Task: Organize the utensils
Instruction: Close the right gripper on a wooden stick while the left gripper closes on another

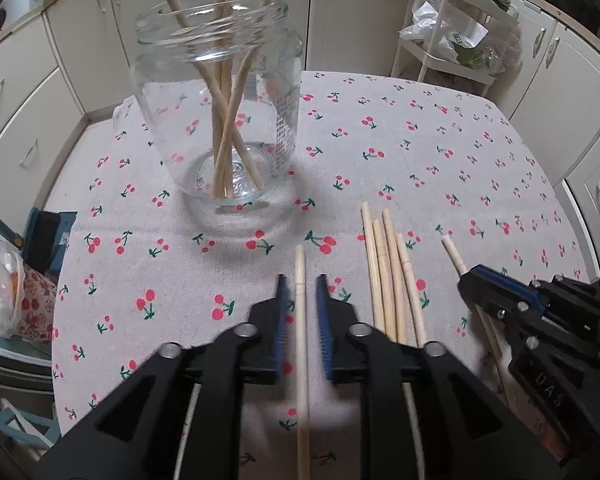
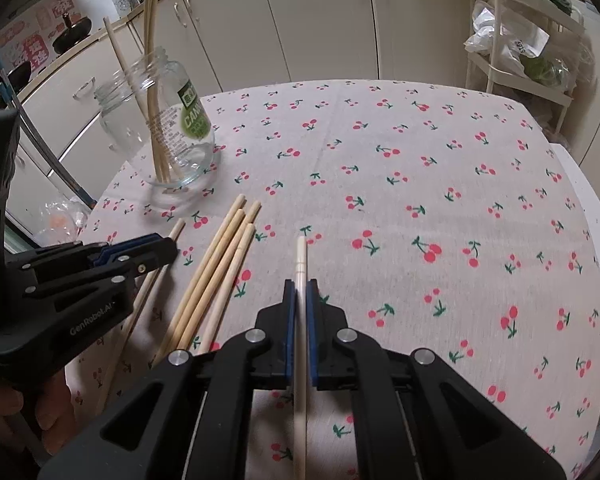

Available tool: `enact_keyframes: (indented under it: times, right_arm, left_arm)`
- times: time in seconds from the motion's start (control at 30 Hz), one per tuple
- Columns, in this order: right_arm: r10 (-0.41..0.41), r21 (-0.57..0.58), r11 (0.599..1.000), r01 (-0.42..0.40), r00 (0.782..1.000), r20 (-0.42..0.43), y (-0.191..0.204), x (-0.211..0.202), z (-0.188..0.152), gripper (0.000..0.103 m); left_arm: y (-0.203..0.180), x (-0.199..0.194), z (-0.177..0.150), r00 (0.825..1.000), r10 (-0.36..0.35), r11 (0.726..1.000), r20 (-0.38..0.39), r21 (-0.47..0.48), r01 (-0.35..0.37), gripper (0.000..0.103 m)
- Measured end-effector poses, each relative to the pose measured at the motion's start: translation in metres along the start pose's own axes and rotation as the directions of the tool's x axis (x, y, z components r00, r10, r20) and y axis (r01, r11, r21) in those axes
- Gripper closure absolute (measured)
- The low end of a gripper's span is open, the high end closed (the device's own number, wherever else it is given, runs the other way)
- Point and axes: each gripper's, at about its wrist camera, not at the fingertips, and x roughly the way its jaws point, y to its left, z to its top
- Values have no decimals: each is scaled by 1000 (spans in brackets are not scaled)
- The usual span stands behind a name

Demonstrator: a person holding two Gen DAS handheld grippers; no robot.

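Left gripper (image 1: 300,288): jaws partly apart, one pale chopstick (image 1: 300,280) running lengthwise between the blue pads (image 1: 283,304). A gap shows on each side of the stick, so the pads do not press on it. Its tip projects past the fingertips toward the glass jar (image 1: 220,100).

Right gripper (image 2: 300,292): jaws closed on a second pale chopstick (image 2: 301,256); both blue pads bear against its shaft. The tip projects beyond the fingertips over the cherry-print tablecloth (image 2: 420,160).

Reference landmark: the glass jar. It stands upright on the tablecloth, on the far side of the left gripper. Several chopsticks (image 1: 224,140) stand in it, crossing one another and leaning on the rim.

A loose bundle of four chopsticks (image 1: 388,272) lies flat on the cloth nearer than the jar and to its right, between the two grippers, tips toward the jar. The right gripper sits farther right of this bundle; the left gripper sits directly on the near side of the jar.

A white wire rack (image 1: 452,28) holding bags stands beyond the table, right of the jar.
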Motion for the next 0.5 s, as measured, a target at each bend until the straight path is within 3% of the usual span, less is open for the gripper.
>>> enact_keyframes:
  times: [0.13,0.17,0.2,0.37,0.5]
  right_arm:
    - [-2,-10,1000,2,1000,11,1,0,-2,97]
    - [5,-1,1000,-5,1000,13,-1,0,-2,97]
    - [11,8,1000,-11,1000,15,-2,0,-2,97]
    - [66,115,991,-68,998,20,-15,-4,-6,97]
    - [102,183,977,-110,993,55,-19,-15,-16,97]
  left_arm:
    - [-10,2,-2,999,39,999,19,25,-39,77]
    - [-12,1,-3,999,34,999,24,39,-35,92]
    - [-14,1,-3,1000,22,999,22,46,-23,98]
    - [-12,-12,-8,998,36,999,59,35,-38,98]
    - [-6,-42,-14,988,47,998,150,23,-51,98]
